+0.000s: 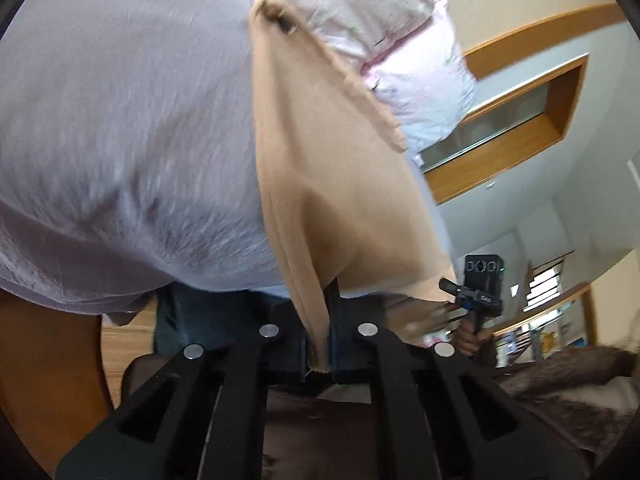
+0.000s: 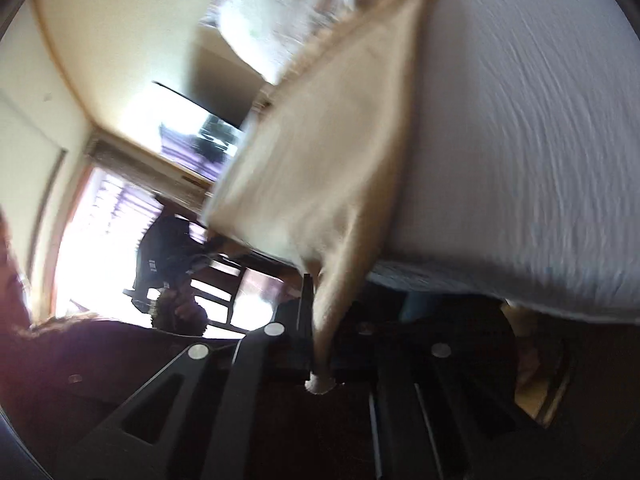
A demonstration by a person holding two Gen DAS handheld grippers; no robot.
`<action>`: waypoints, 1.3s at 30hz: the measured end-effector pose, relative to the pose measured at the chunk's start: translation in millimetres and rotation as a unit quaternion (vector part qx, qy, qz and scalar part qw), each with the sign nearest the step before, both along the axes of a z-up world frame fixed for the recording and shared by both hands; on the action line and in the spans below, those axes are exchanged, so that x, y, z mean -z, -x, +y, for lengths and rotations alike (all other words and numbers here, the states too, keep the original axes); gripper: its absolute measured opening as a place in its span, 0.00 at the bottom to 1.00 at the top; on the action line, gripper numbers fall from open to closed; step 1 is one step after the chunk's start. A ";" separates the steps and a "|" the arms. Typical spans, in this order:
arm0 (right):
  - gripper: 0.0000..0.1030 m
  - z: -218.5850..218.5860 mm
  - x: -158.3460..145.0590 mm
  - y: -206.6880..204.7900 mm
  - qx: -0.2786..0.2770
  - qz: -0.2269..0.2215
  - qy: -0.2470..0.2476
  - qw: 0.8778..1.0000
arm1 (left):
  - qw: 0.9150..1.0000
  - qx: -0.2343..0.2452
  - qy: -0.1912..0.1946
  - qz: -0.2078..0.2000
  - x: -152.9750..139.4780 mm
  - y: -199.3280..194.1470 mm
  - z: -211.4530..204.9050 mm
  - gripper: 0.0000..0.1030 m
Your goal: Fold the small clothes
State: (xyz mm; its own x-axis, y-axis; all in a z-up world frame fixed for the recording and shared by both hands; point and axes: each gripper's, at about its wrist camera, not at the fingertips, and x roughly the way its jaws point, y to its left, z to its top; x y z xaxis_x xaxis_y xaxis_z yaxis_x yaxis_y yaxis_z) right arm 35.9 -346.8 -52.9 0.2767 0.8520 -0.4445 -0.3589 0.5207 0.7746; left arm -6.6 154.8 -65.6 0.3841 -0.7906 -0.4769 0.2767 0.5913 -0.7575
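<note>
Up in the air between both tools hangs the beige cloth (image 1: pixel 320 184), left gripper (image 1: pixel 320 344) and right gripper (image 2: pixel 320 352) each clamped on a bunched corner. Thin bites like these might slip if it's pulled taut.

Beige garment (image 1: pixel 320 168) held up in the air

Thin, smooth tan cloth with a rough, frilled top hem and a stitched side seam. It hangs stretched, nothing under it, narrowing to a bunched corner at each lower end. The right wrist view (image 2: pixel 332 148) shows it blurred; its bunched corner ends in a pale tip.
</note>
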 end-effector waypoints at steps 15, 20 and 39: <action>0.06 -7.4 -98.4 -274.3 0.239 -0.059 -0.019 0.969 | 0.985 -0.159 0.003 -0.064 -106.9 -257.5 -8.9 0.06; 0.10 -13.5 -36.1 -346.8 0.296 0.067 0.003 0.953 | 0.977 -0.206 0.007 0.049 -43.8 -329.2 1.2 0.06; 0.80 -17.9 -76.4 -273.9 0.263 0.011 0.048 0.963 | 0.988 -0.121 -0.070 0.072 -52.3 -266.9 1.7 0.70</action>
